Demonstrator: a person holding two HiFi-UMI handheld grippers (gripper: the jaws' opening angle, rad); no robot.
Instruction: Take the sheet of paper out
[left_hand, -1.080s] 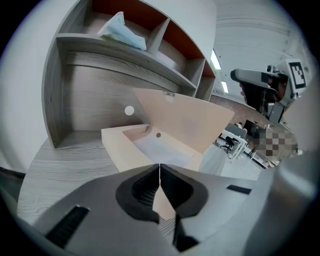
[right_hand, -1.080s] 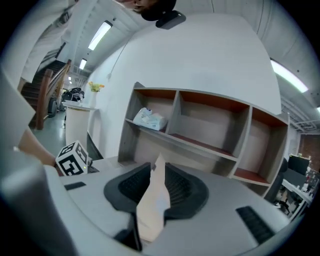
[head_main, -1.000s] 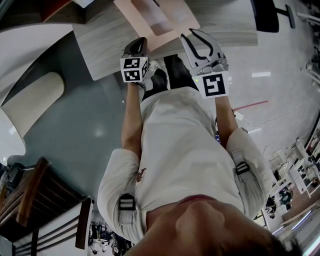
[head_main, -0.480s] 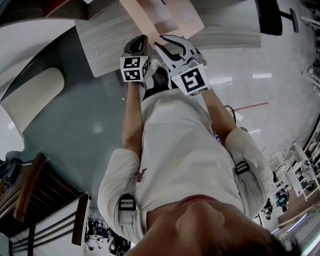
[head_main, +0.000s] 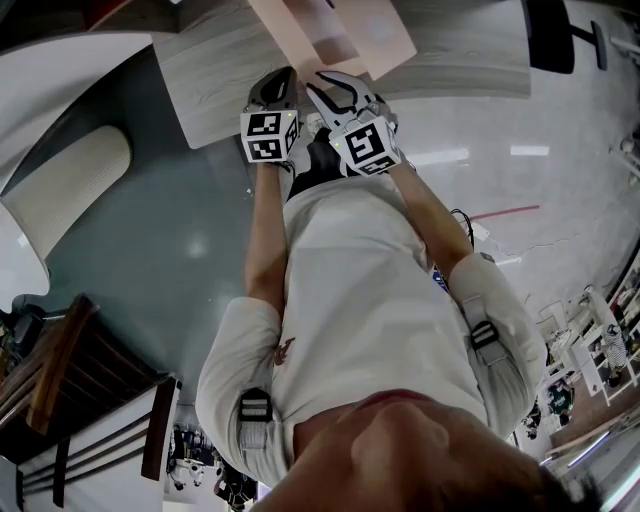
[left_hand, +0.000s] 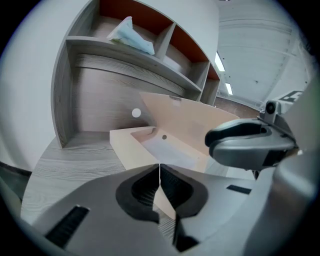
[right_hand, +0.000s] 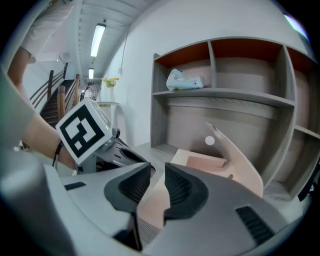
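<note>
The place looks like an open-plan office or studio. A wood-grain surface (head_main: 210, 90) is backed by a built-in shelf unit (right_hand: 225, 93) with open compartments. The polished pale floor (head_main: 560, 200) reflects the light, and strip lights (right_hand: 98, 40) run along the ceiling. A railed staircase (right_hand: 47, 100) and a dark wooden chair (head_main: 70, 370) stand nearby.

No readable words, numbers or brands that I can log. Only black-and-white square code patterns, on the left cube (head_main: 267, 137) of the left hand-held gripper (head_main: 280, 82) and the right cube (head_main: 365, 148) of the right hand-held gripper (head_main: 335, 88). Shirt emblem (head_main: 283, 349): too small to read.
</note>
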